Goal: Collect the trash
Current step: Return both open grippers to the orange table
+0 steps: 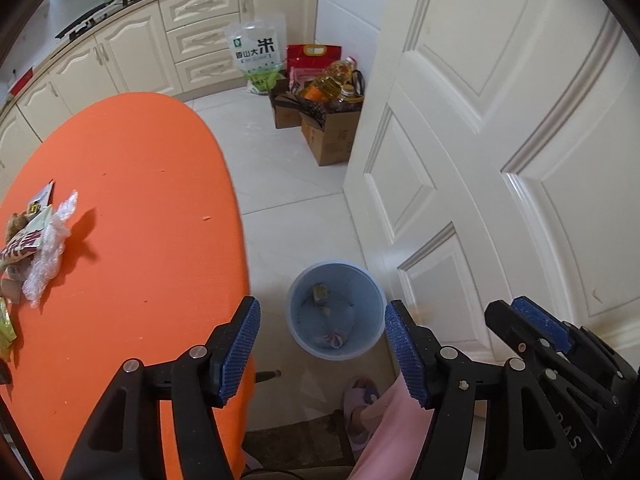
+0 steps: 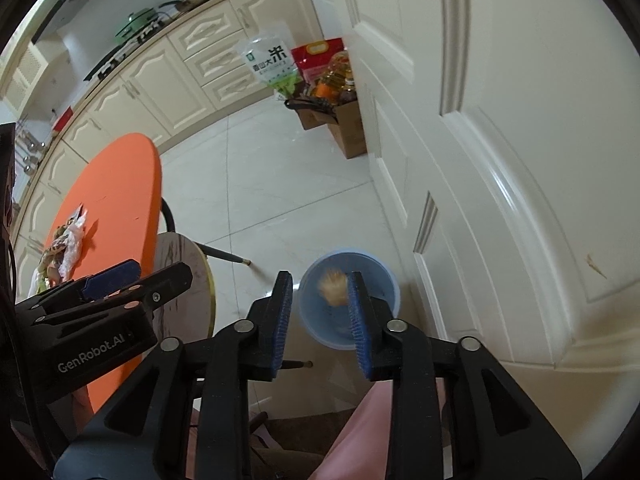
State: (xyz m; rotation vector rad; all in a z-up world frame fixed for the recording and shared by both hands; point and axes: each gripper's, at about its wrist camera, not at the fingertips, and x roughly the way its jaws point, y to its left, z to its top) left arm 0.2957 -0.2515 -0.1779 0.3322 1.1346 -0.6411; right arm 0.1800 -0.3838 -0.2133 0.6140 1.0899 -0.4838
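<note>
Both grippers point steeply downward over the floor beside the orange table (image 1: 132,208), side by side and close together, each visible at the edge of the other's view. The left gripper (image 1: 322,342) hangs directly above the blue trash bin (image 1: 298,320), which stands on the white tiled floor between the table edge and the white panelled door (image 1: 500,140). Its jaws stand wide apart and released; nothing lies between the blue ribbed pads (image 1: 240,352), and the bin's open mouth shows in the gap. Several pieces of trash (image 1: 320,292) already lie on the bin floor. The right gripper (image 2: 320,320) also points down at the bin (image 2: 384,280), which sits just ahead of its fingertips. Its jaws are parted by a narrow gap and clamp nothing. A small tan piece of trash (image 2: 334,288), blurred, appears over the bin's mouth, just beside the inner face of the right-hand pad (image 2: 358,320); whether it touches that pad cannot be told, but the opposite pad stands clear of it. More trash remains on the table: a cluster of wrappers (image 1: 28,240) and crumpled clear plastic near its left edge, well apart from both grippers. A person's pink trouser leg (image 1: 392,432) and a slipper (image 1: 360,396) show below the left gripper. Against the far cabinets (image 1: 132,52) stand a rice bag (image 1: 258,56) and open cardboard boxes (image 1: 328,128) holding oil bottles.
</note>
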